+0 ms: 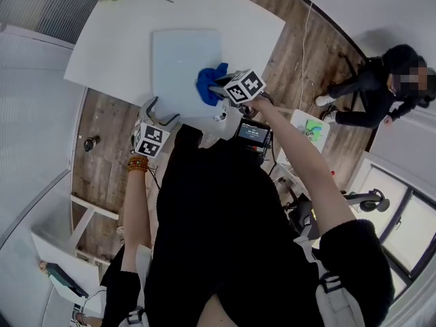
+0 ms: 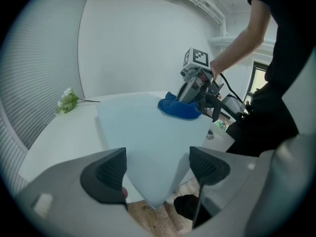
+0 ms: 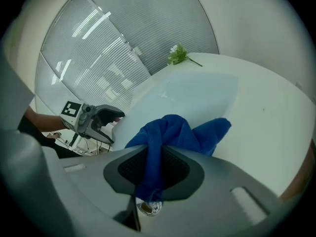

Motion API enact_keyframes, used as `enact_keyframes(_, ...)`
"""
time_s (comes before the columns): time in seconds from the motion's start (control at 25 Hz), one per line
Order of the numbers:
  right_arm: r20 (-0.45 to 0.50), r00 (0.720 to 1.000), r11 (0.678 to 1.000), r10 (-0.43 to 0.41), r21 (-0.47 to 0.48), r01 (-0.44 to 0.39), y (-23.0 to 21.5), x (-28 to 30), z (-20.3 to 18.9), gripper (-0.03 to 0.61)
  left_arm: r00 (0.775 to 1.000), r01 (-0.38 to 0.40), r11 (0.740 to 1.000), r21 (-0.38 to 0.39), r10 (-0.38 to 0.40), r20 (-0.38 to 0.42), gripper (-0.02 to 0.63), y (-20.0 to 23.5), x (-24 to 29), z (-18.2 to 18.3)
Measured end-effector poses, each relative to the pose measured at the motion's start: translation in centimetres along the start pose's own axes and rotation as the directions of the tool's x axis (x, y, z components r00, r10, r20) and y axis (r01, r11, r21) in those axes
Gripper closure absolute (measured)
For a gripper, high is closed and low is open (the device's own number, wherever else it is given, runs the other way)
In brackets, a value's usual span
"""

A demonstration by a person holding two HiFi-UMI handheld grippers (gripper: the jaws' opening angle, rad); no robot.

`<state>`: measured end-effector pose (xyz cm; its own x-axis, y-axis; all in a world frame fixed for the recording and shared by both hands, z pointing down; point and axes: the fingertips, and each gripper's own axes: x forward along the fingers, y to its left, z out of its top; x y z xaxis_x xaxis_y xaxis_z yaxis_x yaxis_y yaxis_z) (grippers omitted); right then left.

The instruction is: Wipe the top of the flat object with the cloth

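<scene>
Right tool [image 3: 153,171] is clamped on the blue cloth [image 1: 210,84], which is bunched on the flat pale board [image 1: 180,56] at its 4 o'clock edge. Left tool [image 2: 158,168] has jaws wide, straddling the board's 7 o'clock corner by the white worktop [image 1: 116,43] edge. The board face runs open from the cloth toward 11 o'clock.

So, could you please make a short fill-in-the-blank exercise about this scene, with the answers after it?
1. The right claw is shut on a ___ cloth.
2. The left claw is ___, not shut.
3. The flat object lies on a ___ table.

Missing words: blue; open; white.
</scene>
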<state>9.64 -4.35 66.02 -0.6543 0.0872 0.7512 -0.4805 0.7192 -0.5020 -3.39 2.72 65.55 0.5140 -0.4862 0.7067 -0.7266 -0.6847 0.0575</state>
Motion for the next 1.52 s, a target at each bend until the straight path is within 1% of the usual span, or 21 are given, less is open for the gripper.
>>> enact_keyframes(0.24, -0.007, 0.998, 0.998, 0.057, 0.004, -0.057, 1.0, 0.1, -1.0, 0.483, 1.000, -0.002, 1.000, -0.001, 0.002, 0.002, 0.229, 0.1, 0.0, 0.0)
enact_keyframes(0.48, -0.050, 0.991, 0.992, 0.127, -0.019, -0.128, 2.7, 0.2, -2.6, 0.485, 1.000, -0.003, 1.000, -0.001, 0.003, 0.004, 0.229, 0.1, 0.0, -0.1)
enact_keyframes(0.76, -0.063, 0.986, 0.988, 0.153, -0.029, -0.155, 4.0, 0.3, -3.9, 0.485, 1.000, 0.001, 1.000, -0.001, -0.001, 0.005, 0.229, 0.0, 0.1, 0.0)
enact_keyframes(0.92, -0.077, 0.984, 0.984, 0.163, -0.057, -0.168, 4.7, 0.3, -4.5, 0.486, 1.000, -0.001, 1.000, -0.006, 0.001, 0.004, 0.229, 0.0, 0.0, -0.1)
enact_keyframes(1.0, -0.079, 0.980, 0.981, 0.184, -0.052, -0.188, 4.8, 0.0, -4.6, 0.486, 1.000, 0.000, 1.000, -0.007, 0.000, 0.004, 0.229, -0.1, 0.1, 0.1)
enact_keyframes(1.04, -0.062, 0.976, 0.977, 0.209, -0.027, -0.211, 5.0, -0.2, -4.4, 0.485, 1.000, 0.003, 1.000, -0.004, -0.003, 0.002, 0.229, -0.1, 0.1, 0.1)
enact_keyframes(1.12, 0.018, 0.962, 0.961, 0.272, 0.043, -0.272, 5.6, -0.8, -3.2, 0.483, 1.000, 0.009, 1.000, 0.002, -0.009, -0.004, 0.229, -0.1, 0.0, 0.2)
enact_keyframes(1.16, 0.067, 0.956, 0.955, 0.285, 0.067, -0.290, 5.7, -1.3, -2.4, 0.483, 1.000, 0.013, 1.000, 0.004, -0.013, -0.005, 0.229, -0.2, -0.1, 0.2)
enact_keyframes(1.2, 0.108, 0.954, 0.954, 0.280, 0.077, -0.288, 5.3, -1.8, -1.6, 0.483, 1.000, 0.016, 1.000, 0.005, -0.016, -0.004, 0.229, -0.3, -0.1, 0.2)
enact_keyframes(1.32, 0.192, 0.957, 0.971, 0.216, 0.056, -0.231, 2.9, -3.5, 1.5, 0.483, 1.000, 0.011, 1.000, 0.005, -0.011, 0.003, 0.229, -0.4, 0.1, 0.3)
enact_keyframes(1.44, 0.273, 0.949, 0.984, 0.159, 0.028, -0.173, 0.4, -5.3, 5.7, 0.483, 1.000, 0.005, 1.000, 0.005, -0.005, 0.009, 0.229, -0.2, 0.1, 0.2)
enact_keyframes(1.52, 0.315, 0.943, 0.993, 0.111, 0.010, -0.120, -1.2, -6.3, 8.5, 0.483, 1.000, 0.005, 1.000, 0.006, -0.005, 0.011, 0.229, -0.3, 0.1, 0.2)
